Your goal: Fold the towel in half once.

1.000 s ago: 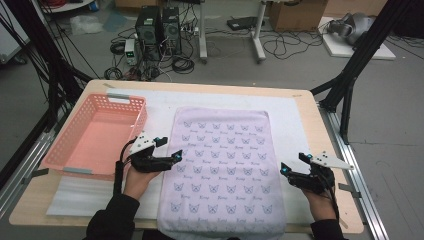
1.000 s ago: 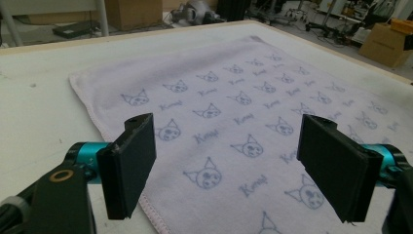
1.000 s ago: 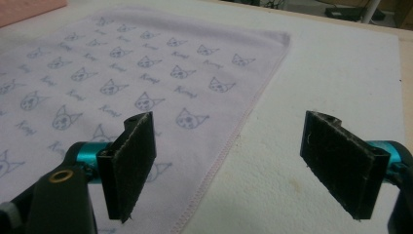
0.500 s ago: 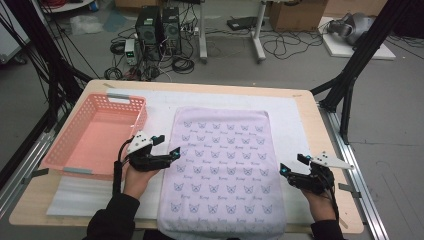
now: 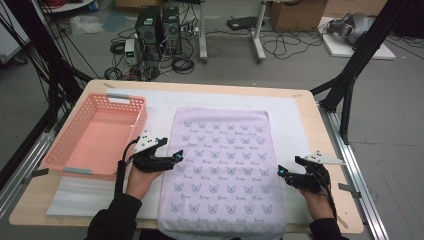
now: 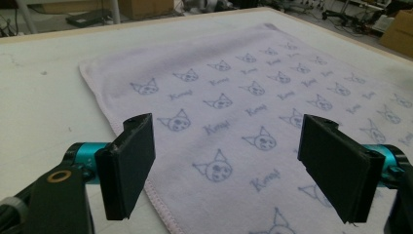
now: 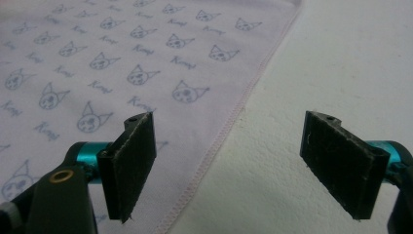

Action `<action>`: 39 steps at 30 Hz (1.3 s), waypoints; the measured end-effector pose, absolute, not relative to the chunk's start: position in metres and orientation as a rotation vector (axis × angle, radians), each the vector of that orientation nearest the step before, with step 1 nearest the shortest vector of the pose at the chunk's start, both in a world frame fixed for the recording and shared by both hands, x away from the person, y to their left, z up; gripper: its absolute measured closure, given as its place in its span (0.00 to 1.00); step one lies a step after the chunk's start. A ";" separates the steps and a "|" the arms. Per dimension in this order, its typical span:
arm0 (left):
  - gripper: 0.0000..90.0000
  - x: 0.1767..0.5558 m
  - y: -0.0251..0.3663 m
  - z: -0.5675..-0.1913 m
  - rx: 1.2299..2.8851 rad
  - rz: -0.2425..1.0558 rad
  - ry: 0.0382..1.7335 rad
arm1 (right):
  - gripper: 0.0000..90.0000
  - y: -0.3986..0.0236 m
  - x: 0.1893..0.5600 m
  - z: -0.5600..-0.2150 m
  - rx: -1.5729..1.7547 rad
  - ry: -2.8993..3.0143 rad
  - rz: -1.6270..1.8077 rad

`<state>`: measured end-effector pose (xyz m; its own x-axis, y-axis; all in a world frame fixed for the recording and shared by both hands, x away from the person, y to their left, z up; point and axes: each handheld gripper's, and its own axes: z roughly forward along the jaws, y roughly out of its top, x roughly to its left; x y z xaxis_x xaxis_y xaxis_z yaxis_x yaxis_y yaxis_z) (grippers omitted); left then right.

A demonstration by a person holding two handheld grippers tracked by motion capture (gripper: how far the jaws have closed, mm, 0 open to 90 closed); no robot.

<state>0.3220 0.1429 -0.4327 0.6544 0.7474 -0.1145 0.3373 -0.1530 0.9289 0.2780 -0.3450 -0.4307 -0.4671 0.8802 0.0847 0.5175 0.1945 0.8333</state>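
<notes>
Pale lilac towel [image 5: 220, 170] with cat-face print lies flat on the white mat [image 5: 295, 120], spread open at table centre. Long axis runs 12 to 6 o'clock in the high view: far short edge at 12, near short edge hanging at the table's front edge at 6. Slightly wider toward the near end. Printed faces read upright from the person's side, ears toward 12.

Left gripper [image 5: 172, 159] at the towel's left long edge, about 9 o'clock of the cloth's middle, jaws pointing toward 3. Jaws wide apart, nothing between them. In the left gripper view the gripper [image 6: 234, 165] straddles the hem: one jaw over bare mat [image 6: 48, 97], the other over the towel [image 6: 253, 97]; cannot tell if the tips touch it.

Right gripper [image 5: 284, 174] at the right long edge, about 4 o'clock of the towel's middle, jaws pointing toward 9. Also fully spread, holding nothing. In the right gripper view the gripper [image 7: 234, 165] brackets the stitched hem, one jaw over the towel [image 7: 97, 58], the other over the mat [image 7: 341, 63].

Pink basket [image 5: 65, 150] at 9 o'clock of the towel, apart from it, just beyond the left hand [image 5: 141, 180].
</notes>
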 end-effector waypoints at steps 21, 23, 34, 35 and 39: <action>0.28 0.375 0.129 -0.427 1.748 0.460 1.088 | 0.22 -0.346 0.284 -0.430 1.339 2.034 1.232; 0.27 0.383 0.129 -0.430 1.736 0.462 1.125 | 0.22 -0.344 0.284 -0.430 1.335 2.041 1.228; 0.34 0.412 0.129 -0.452 1.852 0.453 1.261 | 0.22 -0.343 0.285 -0.431 1.340 2.046 1.221; 0.37 0.413 0.128 -0.452 1.859 0.460 1.255 | 0.22 -0.344 0.285 -0.431 1.347 2.046 1.220; 0.49 0.411 0.122 -0.451 1.907 0.540 1.247 | 0.22 -0.344 0.285 -0.432 1.343 2.043 1.221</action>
